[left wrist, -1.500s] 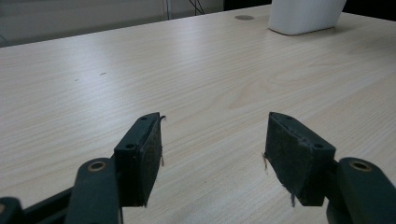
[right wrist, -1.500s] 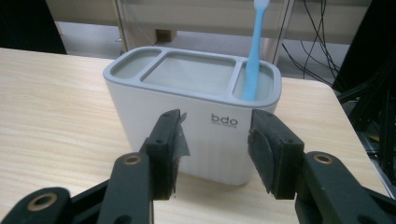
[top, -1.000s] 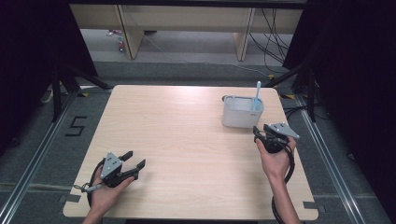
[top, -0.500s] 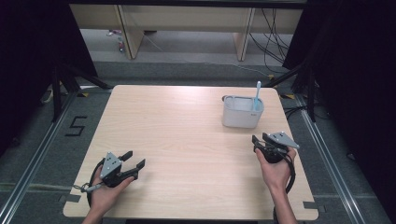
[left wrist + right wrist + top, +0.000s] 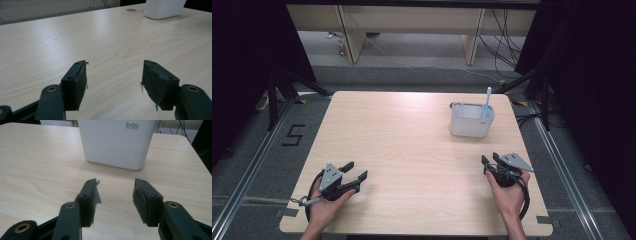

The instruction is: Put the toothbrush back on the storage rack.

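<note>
While the white tub (image 5: 471,121) sits at two o'clock on the worktop (image 5: 412,150), blue stick (image 5: 487,100) standing inside it, right gripper (image 5: 491,161) just short of it at four o'clock, fingers (image 5: 88,195) released, left gripper (image 5: 354,171) at seven o'clock, fingers (image 5: 75,82) spread, nothing held.

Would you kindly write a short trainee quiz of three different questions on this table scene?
1. True or false: the right claw holds the white tub.
2. What stands upright in the tub? A) a blue stick B) a spoon C) a pencil
3. Fill in: the left claw has its jaws ____ over the bare table.

Key: 1 false, it is open and short of the tub; 2 A; 3 open.
</note>
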### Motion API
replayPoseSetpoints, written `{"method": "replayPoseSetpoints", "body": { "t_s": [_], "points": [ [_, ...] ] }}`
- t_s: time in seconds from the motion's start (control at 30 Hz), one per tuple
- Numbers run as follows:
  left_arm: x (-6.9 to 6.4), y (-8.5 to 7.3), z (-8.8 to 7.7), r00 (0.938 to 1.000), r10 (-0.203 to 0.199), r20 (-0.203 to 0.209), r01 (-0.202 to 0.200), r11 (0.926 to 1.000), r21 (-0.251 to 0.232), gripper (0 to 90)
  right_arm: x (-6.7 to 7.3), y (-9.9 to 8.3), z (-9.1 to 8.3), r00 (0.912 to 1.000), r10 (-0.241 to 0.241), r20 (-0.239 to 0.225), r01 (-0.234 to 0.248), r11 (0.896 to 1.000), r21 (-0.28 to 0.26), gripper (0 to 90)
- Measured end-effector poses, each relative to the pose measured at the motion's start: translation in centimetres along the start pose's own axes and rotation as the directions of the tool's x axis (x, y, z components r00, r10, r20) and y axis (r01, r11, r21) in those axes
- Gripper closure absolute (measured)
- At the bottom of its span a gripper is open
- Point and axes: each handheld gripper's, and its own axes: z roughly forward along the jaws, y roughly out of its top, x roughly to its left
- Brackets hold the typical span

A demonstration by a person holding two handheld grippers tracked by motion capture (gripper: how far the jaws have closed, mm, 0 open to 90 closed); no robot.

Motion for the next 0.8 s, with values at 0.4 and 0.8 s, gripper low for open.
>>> {"method": "replayPoseSetpoints", "body": {
  "t_s": [0.4, 0.8],
  "points": [
    [0.0, 0.0, 0.0, 1.0, -0.001, 0.002, 0.001, 1.0, 0.0, 35.9, 0.4, -1.6, -0.3, 1.0, -0.008, 0.001, 0.008, 1.0, -0.006, 54.1],
    [0.0, 0.0, 0.0, 1.0, 0.004, 0.002, -0.004, 1.0, 0.004, 35.9, 0.7, -1.9, -0.1, 0.9998, 0.013, 0.012, -0.013, 1.0, 0.0, 53.1]
  ]
}}
